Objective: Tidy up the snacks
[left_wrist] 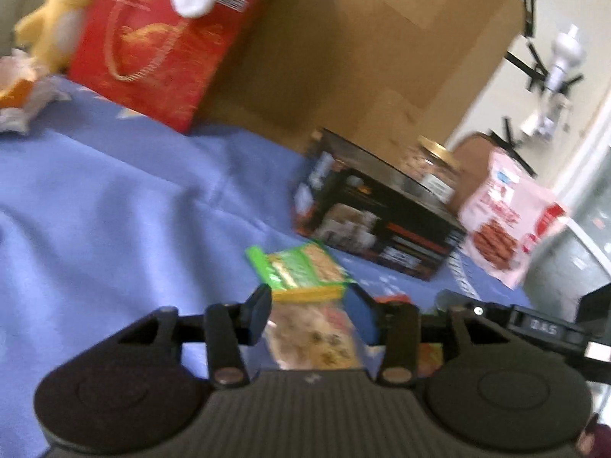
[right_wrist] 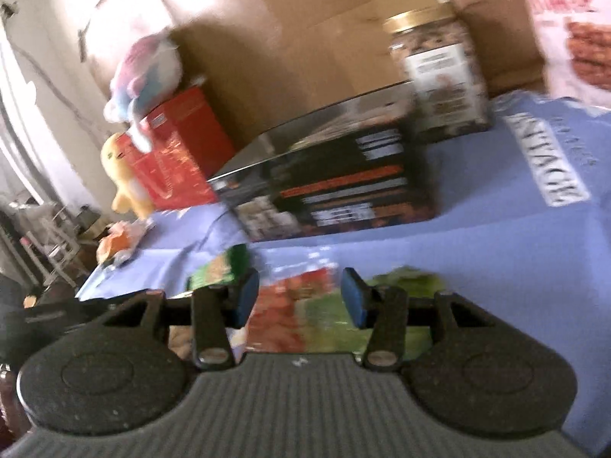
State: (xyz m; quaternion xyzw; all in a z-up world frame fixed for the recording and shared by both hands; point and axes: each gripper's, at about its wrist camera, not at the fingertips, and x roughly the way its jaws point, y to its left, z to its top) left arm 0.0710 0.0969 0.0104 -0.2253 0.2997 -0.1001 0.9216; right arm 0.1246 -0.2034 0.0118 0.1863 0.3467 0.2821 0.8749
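Observation:
My left gripper (left_wrist: 311,311) is open over a clear packet of pale snacks (left_wrist: 313,339) lying between its fingers on the blue cloth. A green and yellow snack packet (left_wrist: 301,269) lies just beyond it. My right gripper (right_wrist: 298,297) is open over a red and green snack packet (right_wrist: 301,313); another green packet (right_wrist: 219,271) lies to its left. A black box (left_wrist: 376,215) also shows in the right wrist view (right_wrist: 332,187). A gold-lidded jar (right_wrist: 439,72) and a pink snack bag (left_wrist: 508,217) stand behind it. Both views are blurred.
A large cardboard box (left_wrist: 366,45) stands at the back. A red box (left_wrist: 152,49) with a white plush toy (right_wrist: 145,76) on top and a yellow plush (left_wrist: 61,11) stand at the left. Crumpled wrappers (left_wrist: 23,91) lie at the far left. The blue cloth (left_wrist: 114,210) covers the surface.

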